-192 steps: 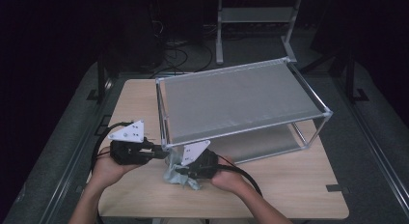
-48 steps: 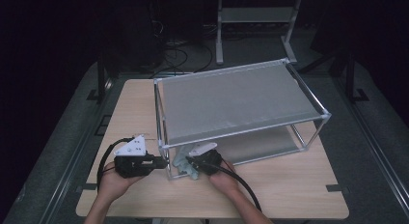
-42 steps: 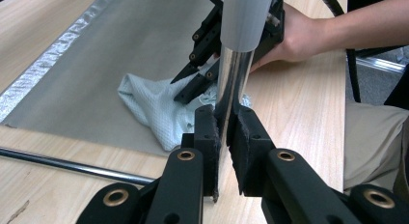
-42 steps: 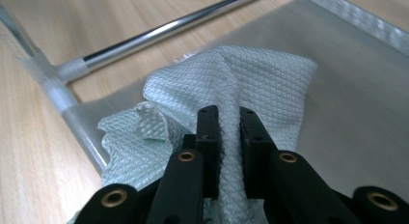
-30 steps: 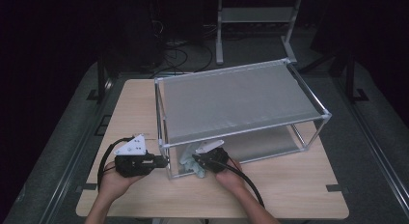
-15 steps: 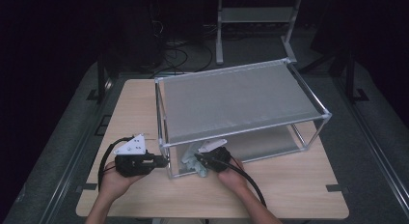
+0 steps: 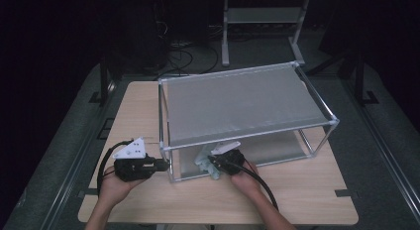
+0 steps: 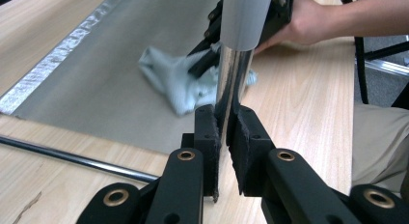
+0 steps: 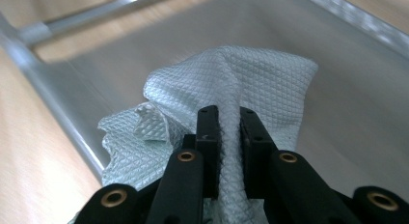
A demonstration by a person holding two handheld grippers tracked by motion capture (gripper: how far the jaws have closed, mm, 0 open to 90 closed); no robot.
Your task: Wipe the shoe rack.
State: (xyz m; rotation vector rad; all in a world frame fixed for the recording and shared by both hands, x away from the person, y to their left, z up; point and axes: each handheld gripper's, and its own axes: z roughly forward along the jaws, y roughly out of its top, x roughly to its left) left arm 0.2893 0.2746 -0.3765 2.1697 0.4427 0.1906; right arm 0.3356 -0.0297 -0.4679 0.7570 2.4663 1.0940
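The right gripper (image 7: 214,164) is clamped on a pale green waffle-weave cloth (image 9: 241,84) — a ridge of the fabric is pinched between its jaws, and the rest bunches ahead of the tips and spills to their left in the right gripper view. The cloth lies on the lower shelf (image 7: 277,149) of a metal-framed rack (image 7: 247,98), just inside the front edge and near the rack's front-left corner. From this gripper the bulk of the cloth lies forward, deeper under the top shelf; it is too crumpled to give a clear long axis, though the pinched ridge runs along the line of the jaws.

The left gripper (image 8: 225,137) is closed on the rack's front-left corner post (image 8: 234,74), an upright tube whose long axis runs straight up from the table (image 7: 148,200). From its jaws the cloth lies just beyond the post and a little to the left, on the grey shelf, with the right gripper reaching into it from the far side. The right hand is plainly the nearer one to the cloth.

The next move likely turns on this — the cloth must travel along the shelf while the left gripper steadies the frame.
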